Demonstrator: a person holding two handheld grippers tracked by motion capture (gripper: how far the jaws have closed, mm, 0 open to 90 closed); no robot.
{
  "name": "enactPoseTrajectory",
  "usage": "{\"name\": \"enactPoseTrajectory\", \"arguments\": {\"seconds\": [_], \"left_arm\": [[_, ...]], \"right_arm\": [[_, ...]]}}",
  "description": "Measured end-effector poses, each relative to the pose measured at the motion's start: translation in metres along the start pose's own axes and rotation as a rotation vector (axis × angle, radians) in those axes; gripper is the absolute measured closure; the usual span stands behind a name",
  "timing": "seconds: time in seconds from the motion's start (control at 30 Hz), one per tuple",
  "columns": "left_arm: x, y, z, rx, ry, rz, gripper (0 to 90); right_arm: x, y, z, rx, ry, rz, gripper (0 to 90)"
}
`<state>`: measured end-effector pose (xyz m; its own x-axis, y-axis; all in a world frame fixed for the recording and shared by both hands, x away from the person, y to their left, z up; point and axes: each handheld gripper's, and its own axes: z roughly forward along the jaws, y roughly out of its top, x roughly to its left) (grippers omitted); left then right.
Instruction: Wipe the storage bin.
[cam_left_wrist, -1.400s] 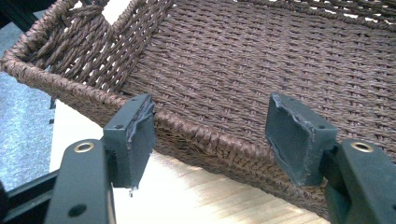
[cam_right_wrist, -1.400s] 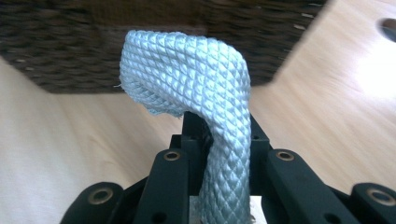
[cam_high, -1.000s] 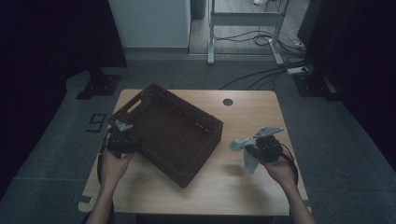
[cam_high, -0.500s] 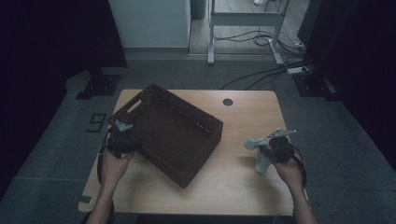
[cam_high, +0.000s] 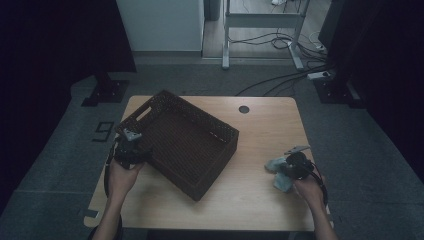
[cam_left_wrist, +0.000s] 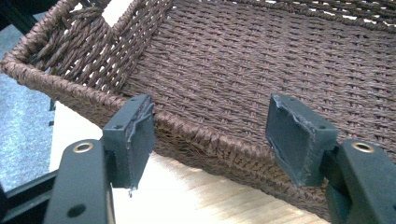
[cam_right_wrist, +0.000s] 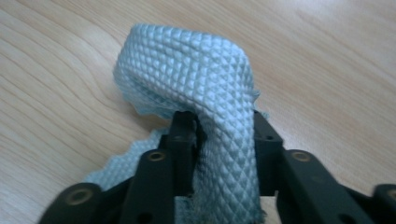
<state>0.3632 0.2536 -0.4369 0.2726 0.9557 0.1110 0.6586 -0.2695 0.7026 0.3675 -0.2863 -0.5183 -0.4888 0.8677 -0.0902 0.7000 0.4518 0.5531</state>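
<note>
Two hand-held grippers are at work. The right hand-held gripper (cam_right_wrist: 219, 154) has its jaws pinched on a fold of pale blue quilted cloth (cam_right_wrist: 201, 88), held just above the desk (cam_high: 260, 200) near its right front corner, well apart from the basket. The left hand-held gripper (cam_left_wrist: 210, 135) has its jaws spread wide at the near rim of the brown woven basket (cam_high: 185, 145), not gripping it. Judging from this, the cloth is picked up but the basket is empty; carrying it across and dropping it in seems left to do.

A light wooden table (cam_high: 260, 125) carries a dark woven basket (cam_high: 227, 131) and a pale blue-grey cloth (cam_high: 276, 165).
</note>
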Motion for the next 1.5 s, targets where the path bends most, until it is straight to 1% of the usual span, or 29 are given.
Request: {"name": "enactPoseTrajectory", "arguments": {"seconds": [0.03,0.1,0.13,0.2,0.27,0.3,0.33,0.4,0.47,0.5,0.57,0.67,0.73,0.8,0.83,0.87,1.0,1.13,1.27,1.33,1.5], "left_arm": [[0.000,0.000,0.000,0.000,0.000,0.002,32.8],[0.001,0.001,0.001,0.006,0.003,-0.003,31.3],[0.001,0.001,0.001,0.009,0.004,-0.004,29.5],[0.000,0.003,0.002,0.024,0.002,-0.017,25.2],[-0.002,0.005,0.003,0.041,0.014,-0.026,17.3],[-0.002,0.006,0.002,0.042,0.014,-0.032,15.0],[-0.001,0.007,0.001,0.041,0.008,-0.042,14.3],[0.001,0.007,-0.003,0.036,-0.006,-0.064,14.1],[0.002,0.007,-0.007,0.033,-0.017,-0.080,14.1],[0.003,0.007,-0.009,0.037,-0.020,-0.096,14.0],[0.004,0.006,-0.011,0.041,-0.031,-0.113,13.8],[0.003,0.005,-0.009,0.068,-0.038,-0.120,13.3],[0.001,0.003,-0.003,0.091,-0.047,-0.124,13.5],[0.003,0.002,-0.001,0.096,-0.069,-0.142,15.0],[0.005,0.002,-0.001,0.096,-0.100,-0.144,16.8],[0.006,0.002,-0.001,0.097,-0.105,-0.147,20.7],[0.008,0.002,-0.001,0.096,-0.113,-0.137,21.6],[0.013,0.001,-0.001,0.092,-0.128,-0.129,24.7],[0.017,0.000,-0.001,0.090,-0.142,-0.121,26.1],[0.018,0.000,0.000,0.089,-0.146,-0.118,26.3],[0.019,0.001,0.001,0.093,-0.143,-0.109,26.9]], "right_arm": [[-0.001,-0.001,0.000,0.002,0.003,0.000,60.6],[-0.002,-0.004,-0.001,-0.008,0.003,0.006,51.3],[-0.003,-0.005,-0.002,-0.015,0.012,0.007,44.9],[-0.004,-0.006,-0.003,-0.027,0.042,0.005,35.9],[-0.004,-0.007,-0.006,-0.038,0.038,0.003,26.6],[-0.004,-0.007,-0.007,-0.045,0.038,0.003,23.9],[-0.004,-0.006,-0.010,-0.061,0.036,0.007,21.7],[-0.003,-0.004,-0.015,-0.093,0.028,0.011,14.5],[-0.001,0.000,-0.022,-0.131,0.024,0.021,13.8],[0.000,0.001,-0.024,-0.143,0.021,0.022,13.8],[0.002,0.004,-0.028,-0.163,0.023,0.016,13.8],[0.006,0.006,-0.030,-0.171,0.026,0.003,13.9],[0.007,0.007,-0.030,-0.168,0.033,-0.002,14.1],[0.009,0.008,-0.029,-0.164,0.041,-0.010,14.1],[0.010,0.009,-0.029,-0.167,0.041,-0.015,14.2],[0.011,0.010,-0.029,-0.166,0.046,-0.021,14.2],[0.016,0.013,-0.031,-0.178,0.058,-0.032,14.2],[0.022,0.018,-0.032,-0.197,0.078,-0.046,14.2],[0.029,0.023,-0.032,-0.219,0.127,-0.049,14.3],[0.034,0.026,-0.031,-0.223,0.153,-0.062,14.3],[0.046,0.031,-0.027,-0.223,0.190,-0.094,14.4]]}}
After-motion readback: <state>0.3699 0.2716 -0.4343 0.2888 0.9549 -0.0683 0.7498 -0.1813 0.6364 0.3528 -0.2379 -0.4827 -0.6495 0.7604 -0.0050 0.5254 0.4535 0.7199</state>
